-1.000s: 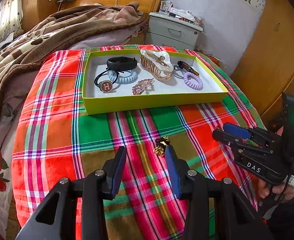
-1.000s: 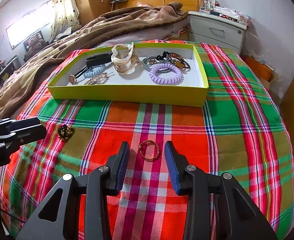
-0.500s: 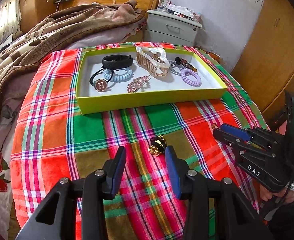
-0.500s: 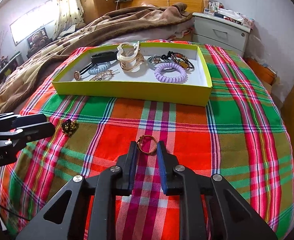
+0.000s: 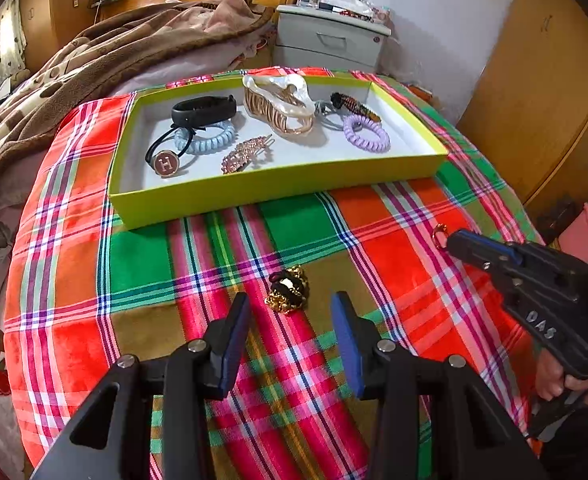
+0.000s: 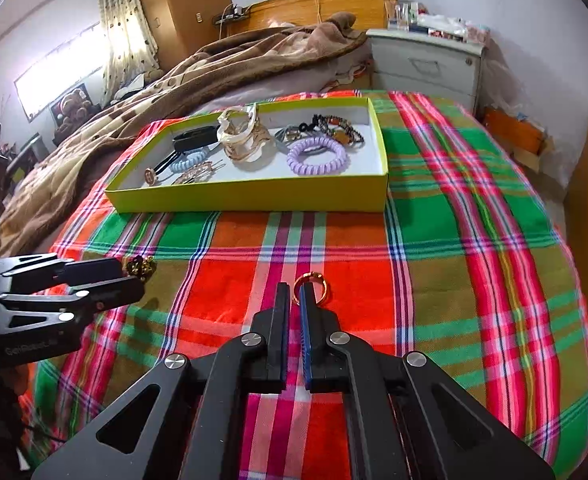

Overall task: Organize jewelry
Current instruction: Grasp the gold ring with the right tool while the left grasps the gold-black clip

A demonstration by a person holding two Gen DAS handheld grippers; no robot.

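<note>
The right tongs [image 6: 295,294] have just closed on the gold ring [image 6: 310,287], pinching its near rim on the plaid bedspread [image 6: 433,280]. The left tongs [image 5: 290,322] stay open around the gold-and-black brooch [image 5: 288,290]. The yellow tray [image 6: 254,198] waits at twelve o'clock.

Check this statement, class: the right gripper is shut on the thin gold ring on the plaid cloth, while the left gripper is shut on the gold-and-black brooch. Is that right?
One error: the left gripper is open, with the gold-and-black brooch lying loose between its fingers, as the left wrist view shows. The right gripper is indeed shut on the thin gold ring on the plaid cloth.
</note>
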